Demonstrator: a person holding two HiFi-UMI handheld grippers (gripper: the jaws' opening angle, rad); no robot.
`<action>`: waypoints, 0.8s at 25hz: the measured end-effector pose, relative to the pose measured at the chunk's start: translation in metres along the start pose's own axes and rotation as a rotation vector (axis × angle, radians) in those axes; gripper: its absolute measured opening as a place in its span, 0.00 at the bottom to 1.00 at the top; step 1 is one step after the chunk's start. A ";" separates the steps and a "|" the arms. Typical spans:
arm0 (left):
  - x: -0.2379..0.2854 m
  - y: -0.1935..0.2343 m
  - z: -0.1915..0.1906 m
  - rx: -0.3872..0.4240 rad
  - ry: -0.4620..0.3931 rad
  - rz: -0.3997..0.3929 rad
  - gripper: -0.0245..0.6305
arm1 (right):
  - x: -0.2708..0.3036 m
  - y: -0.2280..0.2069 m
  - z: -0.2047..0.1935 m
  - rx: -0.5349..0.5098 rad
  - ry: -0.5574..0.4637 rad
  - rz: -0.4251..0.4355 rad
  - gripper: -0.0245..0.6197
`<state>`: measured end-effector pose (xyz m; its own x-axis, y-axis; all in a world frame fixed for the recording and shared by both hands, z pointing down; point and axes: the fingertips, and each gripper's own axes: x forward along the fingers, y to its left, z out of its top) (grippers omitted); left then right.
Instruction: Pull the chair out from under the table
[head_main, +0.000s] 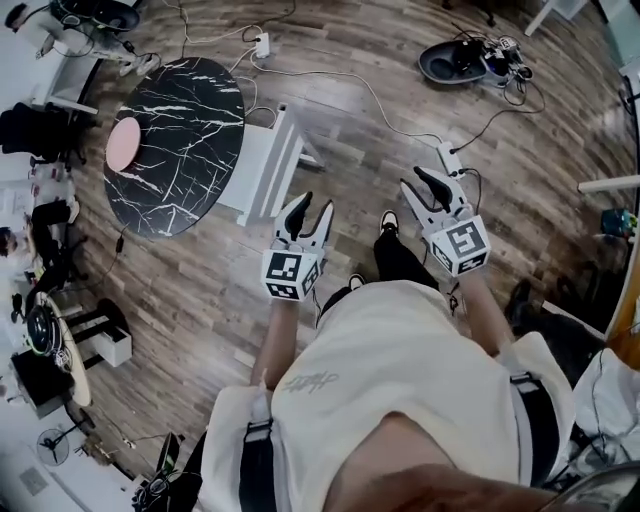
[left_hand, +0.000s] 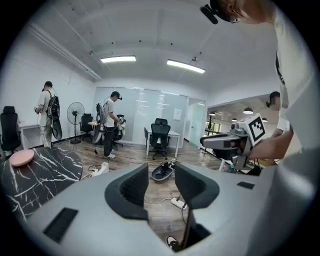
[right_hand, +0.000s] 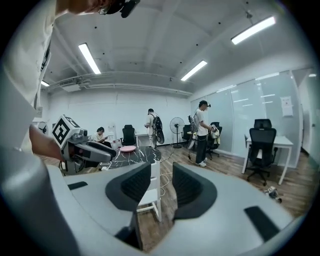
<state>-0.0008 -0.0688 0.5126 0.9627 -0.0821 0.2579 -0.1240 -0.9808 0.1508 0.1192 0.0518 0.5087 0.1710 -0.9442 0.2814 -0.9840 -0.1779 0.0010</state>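
Note:
A white chair (head_main: 262, 165) stands with its seat tucked against the right edge of a round black marble table (head_main: 175, 150), which carries a pink plate (head_main: 124, 145). My left gripper (head_main: 313, 207) hangs open and empty just short of the chair's right side, apart from it. My right gripper (head_main: 420, 183) is further right over bare floor, also open and empty. The right gripper view frames the chair (right_hand: 151, 192) between the open jaws, with the table (right_hand: 132, 156) behind it. In the left gripper view the table (left_hand: 40, 175) is at the left and the chair is hidden.
A white power strip (head_main: 448, 157) and its cables lie on the wood floor near my right gripper. A black dish-shaped device (head_main: 455, 62) sits at the far right. People stand by a fan (left_hand: 75, 120) and desks with office chairs (left_hand: 160, 137) across the room.

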 end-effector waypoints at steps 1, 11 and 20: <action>0.012 0.002 0.004 0.013 0.002 0.006 0.32 | 0.010 -0.012 0.006 -0.015 -0.007 0.009 0.25; 0.069 0.046 0.027 -0.027 0.001 0.179 0.32 | 0.098 -0.060 0.025 -0.050 -0.025 0.218 0.25; 0.068 0.079 0.025 -0.112 -0.004 0.331 0.32 | 0.152 -0.042 0.033 -0.077 -0.003 0.439 0.25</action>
<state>0.0608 -0.1564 0.5183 0.8666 -0.3936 0.3067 -0.4553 -0.8753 0.1632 0.1881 -0.0933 0.5195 -0.2643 -0.9264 0.2684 -0.9641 0.2616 -0.0465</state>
